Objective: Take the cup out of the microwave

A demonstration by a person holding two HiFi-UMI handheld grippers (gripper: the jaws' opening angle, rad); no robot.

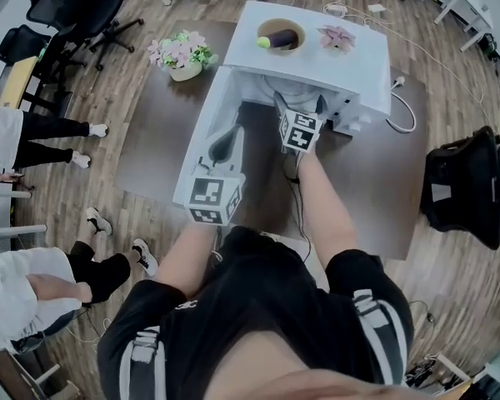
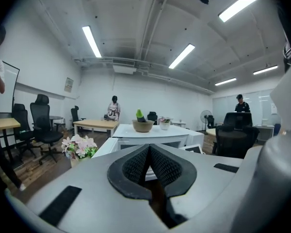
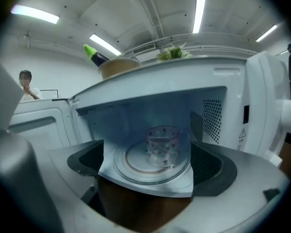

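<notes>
A clear glass cup with small red dots stands upright on the round glass turntable inside the white microwave. The microwave's door is swung open to the left. My right gripper is open wide at the mouth of the cavity, with the cup a little ahead of its fingertips and untouched. In the head view the right gripper points into the opening and the cup is hidden. My left gripper hangs beside the open door. In its own view the left gripper is shut on nothing.
On the microwave top sit a bowl holding an eggplant and a pink flower ornament. A pot of pink flowers stands on the brown table. A white cable lies to the right. People stand at the left, and a black chair is at the right.
</notes>
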